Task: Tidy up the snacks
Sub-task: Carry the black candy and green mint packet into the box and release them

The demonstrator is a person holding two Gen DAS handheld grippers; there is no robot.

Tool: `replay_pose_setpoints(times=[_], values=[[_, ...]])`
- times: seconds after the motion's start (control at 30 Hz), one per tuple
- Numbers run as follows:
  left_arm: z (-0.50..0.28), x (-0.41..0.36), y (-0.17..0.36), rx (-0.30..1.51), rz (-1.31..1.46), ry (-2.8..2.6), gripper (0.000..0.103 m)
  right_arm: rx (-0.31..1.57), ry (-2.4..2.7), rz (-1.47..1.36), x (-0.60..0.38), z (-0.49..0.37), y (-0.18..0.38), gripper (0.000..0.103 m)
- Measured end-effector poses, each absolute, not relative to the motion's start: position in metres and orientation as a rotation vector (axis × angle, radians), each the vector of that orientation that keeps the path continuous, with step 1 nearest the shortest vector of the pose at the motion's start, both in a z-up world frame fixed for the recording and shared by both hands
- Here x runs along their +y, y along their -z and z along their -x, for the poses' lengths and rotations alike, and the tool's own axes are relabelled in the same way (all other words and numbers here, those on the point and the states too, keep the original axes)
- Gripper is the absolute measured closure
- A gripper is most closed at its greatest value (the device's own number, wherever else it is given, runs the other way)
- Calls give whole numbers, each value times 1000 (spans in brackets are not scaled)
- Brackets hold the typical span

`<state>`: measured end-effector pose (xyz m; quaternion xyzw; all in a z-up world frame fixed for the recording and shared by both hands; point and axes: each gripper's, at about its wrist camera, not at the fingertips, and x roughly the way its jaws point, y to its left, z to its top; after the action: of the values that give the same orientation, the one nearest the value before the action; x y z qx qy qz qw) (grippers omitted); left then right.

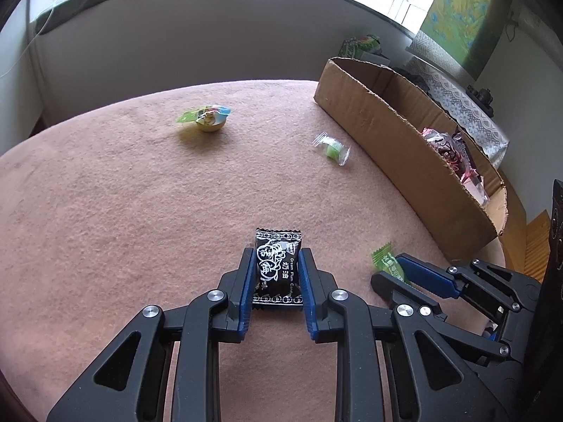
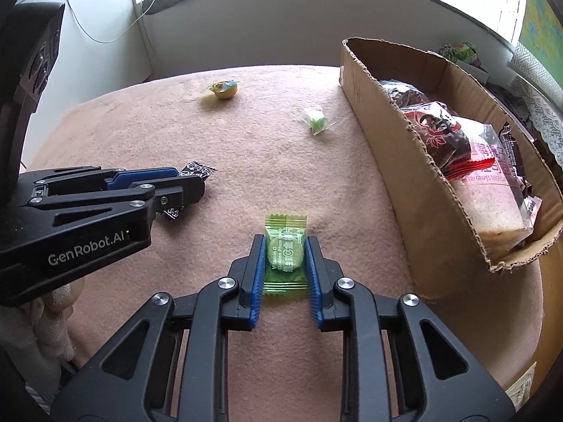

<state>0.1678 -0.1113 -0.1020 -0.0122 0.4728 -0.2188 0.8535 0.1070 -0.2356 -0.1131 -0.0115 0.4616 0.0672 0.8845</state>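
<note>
My left gripper [image 1: 276, 258] is shut on a black plum candy packet [image 1: 278, 269] that lies on the pink cloth; it also shows in the right wrist view [image 2: 197, 169]. My right gripper [image 2: 285, 246] is shut on a green plum candy packet [image 2: 285, 255], also low on the cloth; that packet shows in the left wrist view [image 1: 387, 262]. A clear-wrapped green candy [image 1: 332, 148] [image 2: 316, 120] and a small yellow jelly cup [image 1: 210, 119] [image 2: 225, 89] lie farther away. A cardboard box [image 1: 397, 137] [image 2: 383, 130] on the right holds several snack packets.
The pink cloth [image 1: 123, 211] covers a round table that ends near a grey wall [image 1: 176, 52] behind. A bread packet [image 2: 489, 197] fills the box's near end. Green packets [image 1: 362, 45] lie beyond the box.
</note>
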Motion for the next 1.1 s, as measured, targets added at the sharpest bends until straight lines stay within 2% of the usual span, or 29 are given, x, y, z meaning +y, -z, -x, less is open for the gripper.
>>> replay_pose_setpoints(times=[0.23, 0.53, 0.83, 1.1], values=[[-160, -110, 100, 990, 42, 460, 81, 935, -156, -13, -239, -96, 101, 81], [-163, -110, 71, 926, 99, 458, 81, 838, -193, -43, -251, -85, 55, 81], [-179, -141, 41, 857, 101, 499, 81, 750, -183, -51, -285, -94, 15, 81], [-197, -177, 34, 840, 98, 529, 81, 731, -137, -88, -332, -126, 6, 81]])
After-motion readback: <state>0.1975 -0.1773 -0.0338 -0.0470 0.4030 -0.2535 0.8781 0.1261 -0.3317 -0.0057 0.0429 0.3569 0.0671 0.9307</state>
